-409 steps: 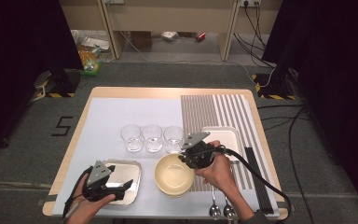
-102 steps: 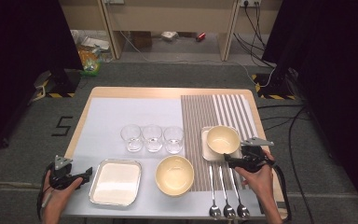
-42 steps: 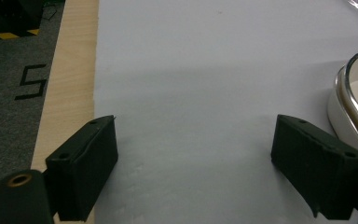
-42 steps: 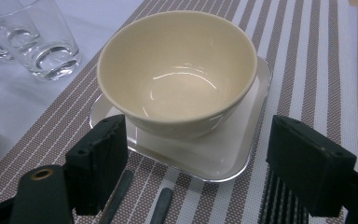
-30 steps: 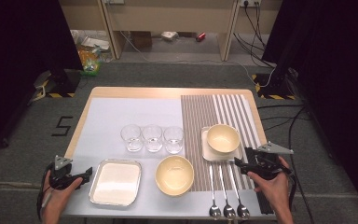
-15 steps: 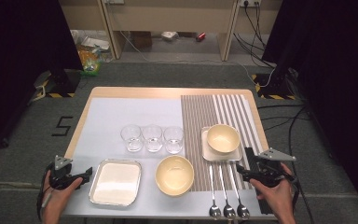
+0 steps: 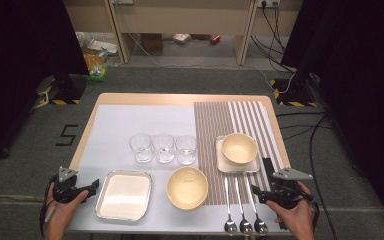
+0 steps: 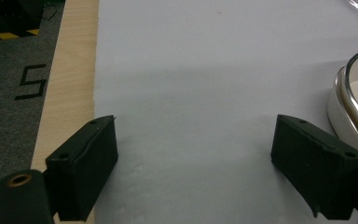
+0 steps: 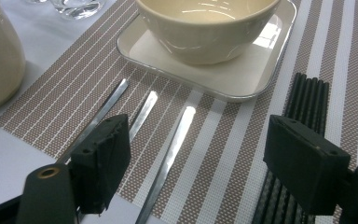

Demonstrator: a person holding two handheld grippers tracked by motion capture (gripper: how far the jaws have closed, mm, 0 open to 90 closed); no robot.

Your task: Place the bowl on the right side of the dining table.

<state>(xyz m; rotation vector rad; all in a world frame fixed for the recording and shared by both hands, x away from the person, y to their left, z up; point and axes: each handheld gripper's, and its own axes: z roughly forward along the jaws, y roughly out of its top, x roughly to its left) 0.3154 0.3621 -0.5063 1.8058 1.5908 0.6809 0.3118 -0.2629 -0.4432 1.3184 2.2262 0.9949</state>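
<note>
Beside the right gripper (image 7: 258, 192), jaws parted and empty: three spoons (image 7: 241, 205), black chopsticks (image 9: 303, 116); cream bowl (image 7: 239, 148) seated on square plate (image 7: 220, 165); left gripper (image 7: 94, 186) likewise agape, empty

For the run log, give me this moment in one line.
left claw: open, empty | right claw: open, closing slightly, over spoon handles | small bowl: on square plate

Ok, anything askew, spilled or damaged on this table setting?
Nothing stands out. The three glasses stand upright in a row, the small bowl sits squarely on its square plate, and the three spoons lie parallel on the striped mat.
</note>
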